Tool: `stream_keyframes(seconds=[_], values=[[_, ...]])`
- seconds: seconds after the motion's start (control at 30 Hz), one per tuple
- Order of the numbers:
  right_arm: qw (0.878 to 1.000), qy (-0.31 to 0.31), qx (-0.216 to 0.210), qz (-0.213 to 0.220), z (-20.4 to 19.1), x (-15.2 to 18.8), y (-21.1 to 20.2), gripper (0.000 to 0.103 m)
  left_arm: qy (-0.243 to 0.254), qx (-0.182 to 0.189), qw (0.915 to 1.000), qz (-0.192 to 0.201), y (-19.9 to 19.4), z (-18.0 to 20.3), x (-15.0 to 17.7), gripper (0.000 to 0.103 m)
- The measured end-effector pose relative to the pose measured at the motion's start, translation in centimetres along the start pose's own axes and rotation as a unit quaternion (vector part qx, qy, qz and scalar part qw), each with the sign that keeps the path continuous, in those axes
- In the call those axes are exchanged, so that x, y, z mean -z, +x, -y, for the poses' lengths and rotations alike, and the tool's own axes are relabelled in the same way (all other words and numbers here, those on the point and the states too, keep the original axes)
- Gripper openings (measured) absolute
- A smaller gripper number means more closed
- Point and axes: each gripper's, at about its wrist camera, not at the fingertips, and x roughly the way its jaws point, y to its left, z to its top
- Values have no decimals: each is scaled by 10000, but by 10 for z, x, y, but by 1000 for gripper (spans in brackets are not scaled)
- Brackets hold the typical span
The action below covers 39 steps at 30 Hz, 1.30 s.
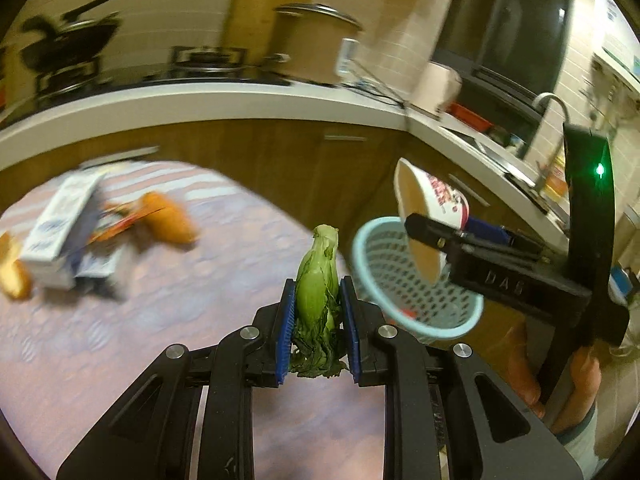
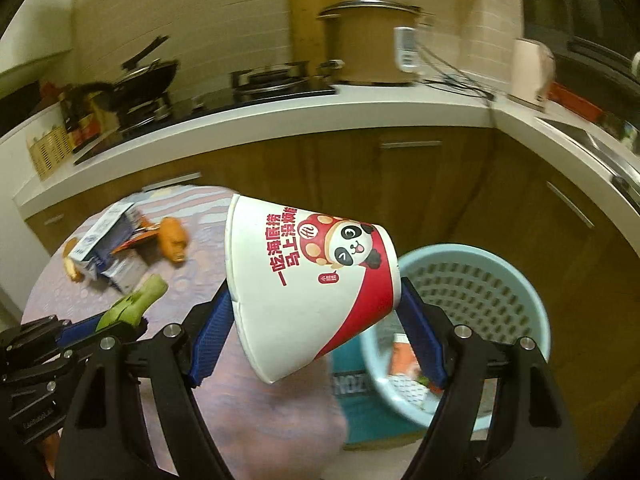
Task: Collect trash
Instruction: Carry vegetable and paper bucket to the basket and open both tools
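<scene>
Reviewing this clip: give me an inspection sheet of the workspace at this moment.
Surface: table in a purple patterned cloth.
Job's things: leafy green vegetable in left tongs; panda-print paper cup in right tongs; blue perforated basket holding wrappers.
Clutter: carton, bread pieces on the table.
Grippers: both shut on loads.
Cables: wires on the countertop.
Surroundings: stove, wok, steel pot.
</scene>
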Motion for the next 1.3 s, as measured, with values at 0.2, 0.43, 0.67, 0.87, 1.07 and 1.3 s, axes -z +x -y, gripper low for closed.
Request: stream_keyframes(seconds=[0.2, 0.43, 0.67, 0.87, 1.07, 1.3], values=[[9987, 420, 290, -89, 56, 10, -1, 74, 203, 451, 9987, -135, 40, 46, -19, 20], [9944, 832, 607, -229, 112, 23, 3, 74, 299, 778, 9955, -447, 93, 86, -24, 20], [9893, 1121, 773, -520, 148, 41, 19, 74, 363, 812, 9925, -838, 144, 110, -18, 20], [9830, 1405, 838, -831, 170, 58, 42, 75, 428, 805, 9906, -1023, 171, 120, -13, 21], [9783, 1550, 916, -1030, 185, 72, 55, 75, 442, 790, 9890, -1170, 186, 123, -9, 22], [9745, 1702, 901, -1155, 193, 78, 62, 76, 448, 811, 9882, -1220, 194, 126, -8, 38]])
